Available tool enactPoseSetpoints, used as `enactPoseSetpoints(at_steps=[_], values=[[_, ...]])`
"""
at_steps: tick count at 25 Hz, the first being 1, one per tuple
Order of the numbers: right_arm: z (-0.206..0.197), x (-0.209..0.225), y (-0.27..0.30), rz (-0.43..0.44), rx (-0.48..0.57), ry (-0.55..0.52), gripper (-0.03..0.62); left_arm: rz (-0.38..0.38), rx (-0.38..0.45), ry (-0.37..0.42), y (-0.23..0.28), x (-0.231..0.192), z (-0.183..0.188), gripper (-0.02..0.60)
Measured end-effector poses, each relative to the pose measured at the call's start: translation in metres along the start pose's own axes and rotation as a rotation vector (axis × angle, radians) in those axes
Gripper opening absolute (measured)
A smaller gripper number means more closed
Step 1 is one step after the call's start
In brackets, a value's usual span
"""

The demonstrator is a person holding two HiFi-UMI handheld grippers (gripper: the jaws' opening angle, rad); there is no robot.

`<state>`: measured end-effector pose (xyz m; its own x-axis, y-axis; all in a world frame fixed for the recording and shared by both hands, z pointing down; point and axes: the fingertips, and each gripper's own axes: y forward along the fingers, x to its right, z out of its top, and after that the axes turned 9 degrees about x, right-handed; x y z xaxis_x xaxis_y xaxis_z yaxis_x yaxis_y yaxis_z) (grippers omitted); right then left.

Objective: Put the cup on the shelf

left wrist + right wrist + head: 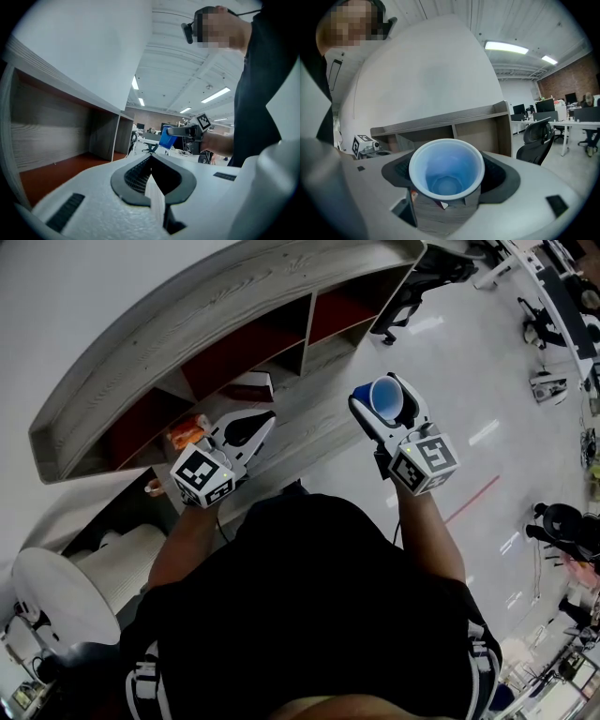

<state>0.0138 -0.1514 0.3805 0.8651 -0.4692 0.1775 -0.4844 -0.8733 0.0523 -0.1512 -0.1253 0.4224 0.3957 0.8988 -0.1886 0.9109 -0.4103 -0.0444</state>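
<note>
A blue cup (386, 399) with a pale inside sits between the jaws of my right gripper (380, 404), which is shut on it and holds it in the air in front of the shelf. In the right gripper view the cup (446, 172) opens towards the camera. The grey wooden shelf (225, 324) with red-brown compartment floors runs across the upper left. My left gripper (246, 430) is shut with nothing in it, held close to the shelf's lower compartments. From the left gripper view the cup (167, 139) shows far off in the right gripper.
A box (249, 387) and an orange packet (187, 434) lie in the shelf's lower compartments. A round white table (52, 594) is at the lower left. Office chairs (412, 292) and desks (562, 287) stand on the shiny floor to the right.
</note>
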Motion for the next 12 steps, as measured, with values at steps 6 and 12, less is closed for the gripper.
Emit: enactPoseSetpoints(at_steps=[6,12], values=[[-0.001,-0.005,0.014,-0.018,-0.005,0.004,0.385,-0.027,-0.002,0.011,-0.005,-0.010,0.002,0.018],[0.000,-0.015,0.032,-0.029,-0.006,-0.008,0.385,-0.032,0.004,0.016,-0.019,-0.028,0.008,0.018]])
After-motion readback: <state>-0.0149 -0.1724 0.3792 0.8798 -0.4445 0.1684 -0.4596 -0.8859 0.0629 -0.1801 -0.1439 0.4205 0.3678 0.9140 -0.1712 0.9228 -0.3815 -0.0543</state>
